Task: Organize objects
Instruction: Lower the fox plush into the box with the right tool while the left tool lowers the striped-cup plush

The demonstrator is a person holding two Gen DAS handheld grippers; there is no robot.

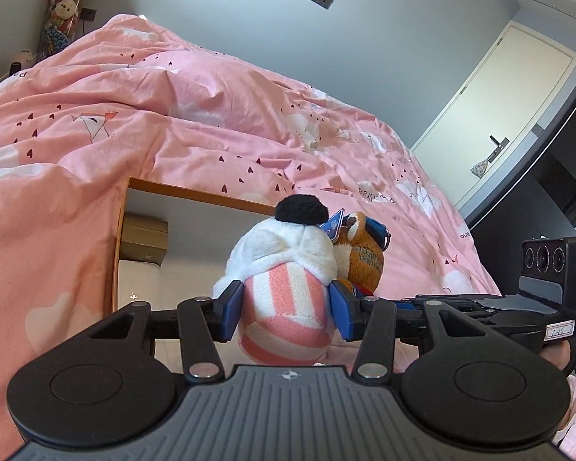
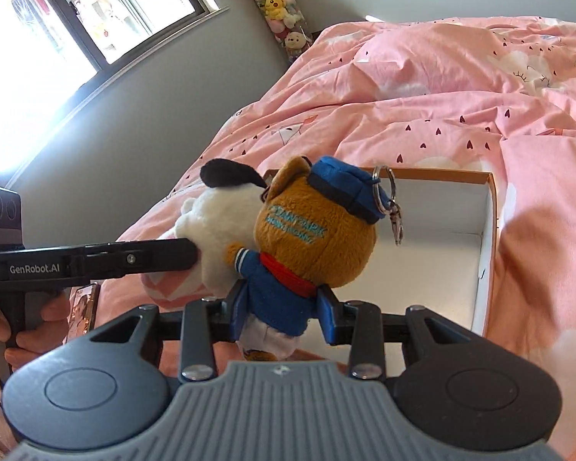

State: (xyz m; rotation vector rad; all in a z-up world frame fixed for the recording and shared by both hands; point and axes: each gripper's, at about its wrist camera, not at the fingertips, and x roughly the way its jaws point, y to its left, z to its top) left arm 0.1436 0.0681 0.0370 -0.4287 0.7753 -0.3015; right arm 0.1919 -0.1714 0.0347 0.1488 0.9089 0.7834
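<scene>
The left wrist camera sits close behind its blue-padded left gripper (image 1: pixel 286 309), facing down over the rumpled pink heart-print duvet (image 1: pixel 196 115) toward a pale door at 2 o'clock. The right wrist camera sits equally near its right gripper (image 2: pixel 282 313), with a bright window at 10 o'clock. Both share the duvet, the orange-rimmed white cardboard box (image 1: pixel 196 196) (image 2: pixel 487 230), and both plush toys.

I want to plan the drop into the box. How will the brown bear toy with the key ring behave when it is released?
The brown bear toy looks soft and light: the right gripper fingers dent its blue jacket. It will probably land quietly and flop rather than roll. Its key ring hangs loose and may catch on the box edge.
</scene>
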